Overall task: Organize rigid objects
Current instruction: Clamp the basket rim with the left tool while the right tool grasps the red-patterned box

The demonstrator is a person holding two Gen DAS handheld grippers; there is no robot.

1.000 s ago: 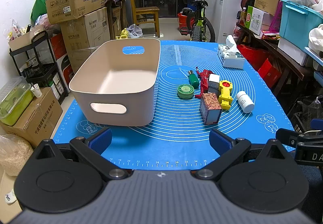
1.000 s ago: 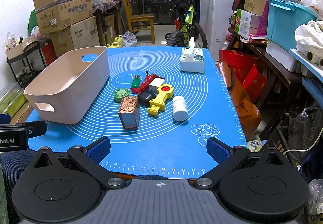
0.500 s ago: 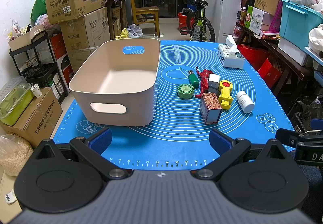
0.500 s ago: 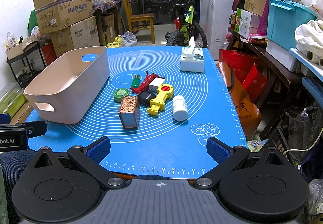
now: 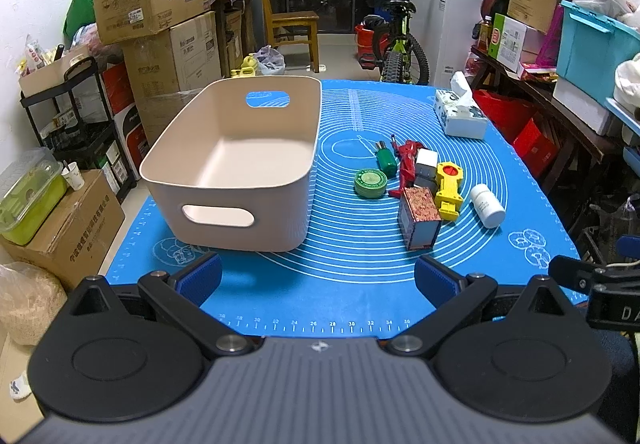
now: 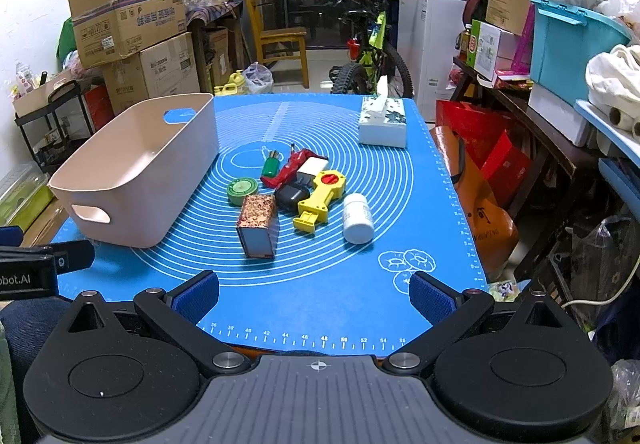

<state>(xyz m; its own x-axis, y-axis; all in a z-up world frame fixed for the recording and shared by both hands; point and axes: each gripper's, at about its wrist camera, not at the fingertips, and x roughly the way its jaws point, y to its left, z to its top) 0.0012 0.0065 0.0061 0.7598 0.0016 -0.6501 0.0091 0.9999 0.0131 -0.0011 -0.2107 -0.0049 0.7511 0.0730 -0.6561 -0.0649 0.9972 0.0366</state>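
Bin: beige storage bin (image 5: 236, 164) sitting empty – nothing sorted yet.
Items: white pill bottle (image 6: 358, 218), patterned box (image 6: 258, 224) lying clustered at bin's 3 o'clock.
Grippers: left gripper (image 5: 316, 280), right gripper (image 6: 314, 294) hovering spread wide – holding nothing.

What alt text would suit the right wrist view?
The open right gripper hovers at the near edge of a blue mat; ahead lie a patterned box, yellow toy and white bottle, beside an empty beige bin.
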